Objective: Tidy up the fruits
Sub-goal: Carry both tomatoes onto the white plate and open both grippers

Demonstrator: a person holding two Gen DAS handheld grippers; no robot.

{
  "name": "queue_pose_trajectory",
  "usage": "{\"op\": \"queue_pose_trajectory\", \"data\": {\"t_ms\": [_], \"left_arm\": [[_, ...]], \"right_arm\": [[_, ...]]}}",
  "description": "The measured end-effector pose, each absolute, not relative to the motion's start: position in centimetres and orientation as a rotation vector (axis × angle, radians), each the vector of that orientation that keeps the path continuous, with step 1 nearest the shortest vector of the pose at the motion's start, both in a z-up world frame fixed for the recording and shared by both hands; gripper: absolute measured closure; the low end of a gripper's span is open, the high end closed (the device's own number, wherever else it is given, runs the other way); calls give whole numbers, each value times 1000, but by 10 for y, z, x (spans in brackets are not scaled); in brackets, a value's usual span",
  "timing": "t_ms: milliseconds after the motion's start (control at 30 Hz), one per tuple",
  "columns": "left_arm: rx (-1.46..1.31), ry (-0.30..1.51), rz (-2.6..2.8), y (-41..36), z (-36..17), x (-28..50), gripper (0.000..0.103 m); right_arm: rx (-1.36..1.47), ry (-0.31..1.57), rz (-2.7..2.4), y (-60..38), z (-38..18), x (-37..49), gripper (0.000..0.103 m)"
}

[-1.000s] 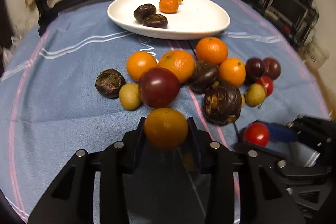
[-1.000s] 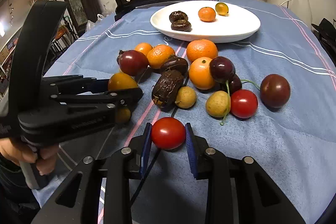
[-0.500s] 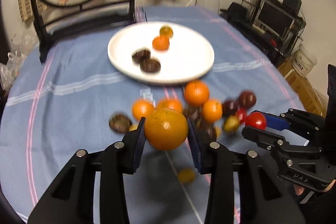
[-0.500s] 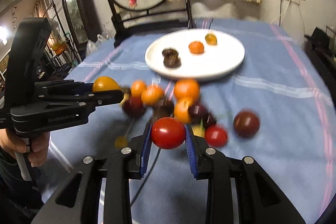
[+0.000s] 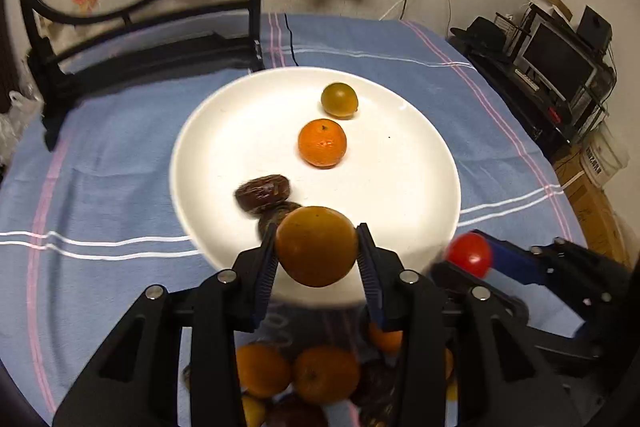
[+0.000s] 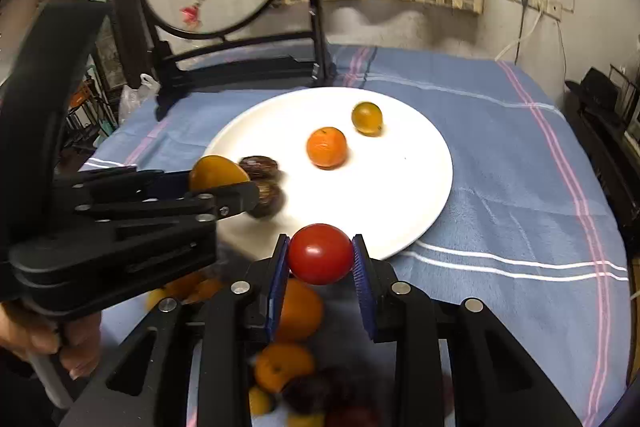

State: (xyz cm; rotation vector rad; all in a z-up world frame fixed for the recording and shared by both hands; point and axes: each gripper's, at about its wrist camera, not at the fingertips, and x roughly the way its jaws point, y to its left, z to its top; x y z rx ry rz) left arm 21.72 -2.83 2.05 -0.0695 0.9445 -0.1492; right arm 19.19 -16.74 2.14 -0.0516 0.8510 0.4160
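Left gripper [image 5: 316, 251]: jaws clamped on orange fruit [image 5: 316, 246], held over white plate [image 5: 420, 195] near rim, 6 o'clock.

Right gripper [image 6: 320, 255]: jaws clamped on red tomato [image 6: 320, 254], at plate edge, 5 o'clock.

On plate: two dark dates [image 5: 263, 191] at 7 o'clock, mandarin [image 5: 322, 143] centre, yellow-green fruit [image 5: 339, 100] at 12 o'clock.

Risks: round fruit rolls off plate after high release; grippers close together, likely collision; tomato bruises under squeeze; orange lands on dates.
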Motion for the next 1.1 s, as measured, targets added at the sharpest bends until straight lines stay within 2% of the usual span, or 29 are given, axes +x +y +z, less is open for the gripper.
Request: {"op": "queue_pose_trajectory", "data": {"t_ms": [200, 233, 267, 333, 367, 400, 533, 600, 1100], "left_arm": [[-41, 973, -146, -41, 6, 242, 65], [-45, 981, -144, -43, 3, 245, 64], [-45, 984, -140, -44, 2, 246, 61], [-33, 994, -121, -44, 3, 245, 30], [-38, 993, -114, -41, 6, 242, 23], [-46, 981, -113, -38, 9, 238, 22], [-61, 919, -83, -21, 22, 210, 16], [-62, 896, -65, -13, 24, 193, 14], [-63, 888, -52, 11, 6, 93, 12]], "right_arm": [[-14, 861, 419, -174, 8, 203, 70], [-7, 858, 420, -175, 8, 203, 66], [-1, 865, 431, -175, 7, 204, 51], [-3, 856, 420, -176, 8, 202, 37], [-13, 852, 411, -177, 9, 200, 36], [-22, 859, 416, -177, 10, 197, 36], [-5, 842, 427, -184, 18, 187, 35], [0, 815, 418, -188, 23, 179, 31], [3, 781, 377, -223, 8, 96, 30]]}}
